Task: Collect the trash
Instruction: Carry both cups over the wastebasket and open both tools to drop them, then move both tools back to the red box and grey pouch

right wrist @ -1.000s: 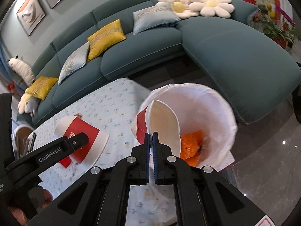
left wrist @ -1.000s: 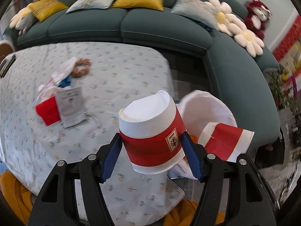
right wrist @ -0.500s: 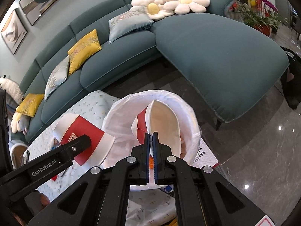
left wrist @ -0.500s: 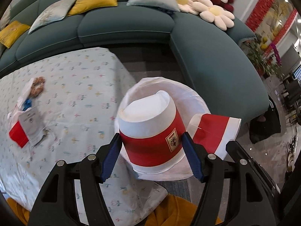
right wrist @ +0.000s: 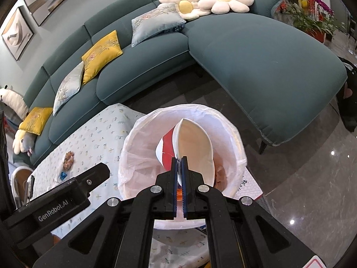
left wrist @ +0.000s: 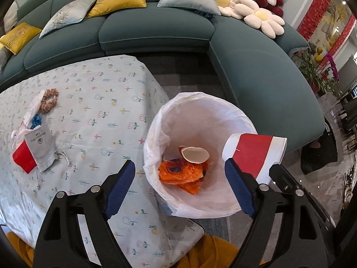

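A trash bin lined with a white bag (left wrist: pixel 223 111) (right wrist: pixel 138 147) stands beside the table. In it lie an orange wrapper (left wrist: pixel 180 174) and a red-and-white paper cup (left wrist: pixel 195 154). My left gripper (left wrist: pixel 180 187) is open and empty above the bin. My right gripper (right wrist: pixel 179 163) is shut on the rim of a second red-and-white paper cup (right wrist: pixel 191 147) and holds it over the bin; this cup also shows in the left wrist view (left wrist: pixel 254 154).
The table with a flowered cloth (left wrist: pixel 100 116) carries a red packet (left wrist: pixel 23 156), a grey drawstring pouch (left wrist: pixel 41 149), a white bag (left wrist: pixel 33 107) and a scrunchie (left wrist: pixel 49 99). A teal sofa (left wrist: pixel 256 62) curves behind the bin.
My left gripper has opened and its cup has dropped into the bin. Both grippers have moved over the bin. The right gripper still holds its cup.
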Action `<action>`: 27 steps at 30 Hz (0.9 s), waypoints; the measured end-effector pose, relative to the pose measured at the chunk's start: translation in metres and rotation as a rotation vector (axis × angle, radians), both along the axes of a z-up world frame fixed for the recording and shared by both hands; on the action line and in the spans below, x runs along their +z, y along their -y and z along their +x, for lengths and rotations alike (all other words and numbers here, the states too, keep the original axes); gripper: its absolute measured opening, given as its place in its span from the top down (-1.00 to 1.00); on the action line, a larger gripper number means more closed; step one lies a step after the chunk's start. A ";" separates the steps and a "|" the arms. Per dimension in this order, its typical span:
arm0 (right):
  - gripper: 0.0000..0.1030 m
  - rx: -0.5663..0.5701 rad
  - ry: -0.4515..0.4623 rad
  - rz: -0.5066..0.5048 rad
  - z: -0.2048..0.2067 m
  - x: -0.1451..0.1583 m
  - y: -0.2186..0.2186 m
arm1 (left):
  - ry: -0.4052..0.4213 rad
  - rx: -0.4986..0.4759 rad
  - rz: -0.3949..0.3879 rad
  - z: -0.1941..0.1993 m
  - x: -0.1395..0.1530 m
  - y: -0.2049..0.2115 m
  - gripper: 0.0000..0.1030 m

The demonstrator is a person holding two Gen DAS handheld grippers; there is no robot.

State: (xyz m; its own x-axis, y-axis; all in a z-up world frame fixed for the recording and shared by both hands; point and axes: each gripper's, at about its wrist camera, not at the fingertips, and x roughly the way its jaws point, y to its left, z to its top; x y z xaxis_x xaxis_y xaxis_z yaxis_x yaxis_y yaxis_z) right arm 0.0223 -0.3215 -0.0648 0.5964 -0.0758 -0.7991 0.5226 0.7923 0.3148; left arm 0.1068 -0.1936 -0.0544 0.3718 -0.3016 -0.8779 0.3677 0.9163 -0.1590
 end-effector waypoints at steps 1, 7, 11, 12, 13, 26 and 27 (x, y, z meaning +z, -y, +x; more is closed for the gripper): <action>0.92 0.007 0.000 -0.001 0.002 0.000 -0.002 | 0.007 0.005 0.006 0.000 0.001 -0.003 -0.52; 0.80 0.033 0.006 -0.020 0.011 0.007 -0.014 | 0.012 0.053 0.011 0.005 0.002 -0.023 -0.55; 0.59 0.040 0.011 -0.033 0.011 0.014 -0.022 | 0.021 0.085 0.016 0.006 0.004 -0.036 -0.58; 0.48 0.039 0.014 -0.039 0.011 0.016 -0.025 | 0.025 0.090 0.017 0.005 0.004 -0.039 -0.58; 0.45 0.043 0.016 -0.041 0.011 0.018 -0.027 | 0.027 0.096 0.018 0.005 0.005 -0.044 -0.59; 0.29 0.129 0.019 -0.083 0.019 0.037 -0.078 | 0.047 0.183 -0.002 0.005 0.016 -0.106 -0.59; 0.25 0.136 0.020 -0.086 0.020 0.039 -0.082 | 0.047 0.192 -0.002 0.006 0.017 -0.113 -0.59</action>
State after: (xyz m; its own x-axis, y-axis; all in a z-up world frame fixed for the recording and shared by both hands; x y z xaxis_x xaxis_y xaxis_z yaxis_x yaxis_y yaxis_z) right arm 0.0420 -0.2397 -0.0262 0.6212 -0.0611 -0.7812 0.4029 0.8800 0.2516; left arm 0.1123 -0.0809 -0.0376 0.4634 -0.2230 -0.8577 0.1934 0.9699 -0.1477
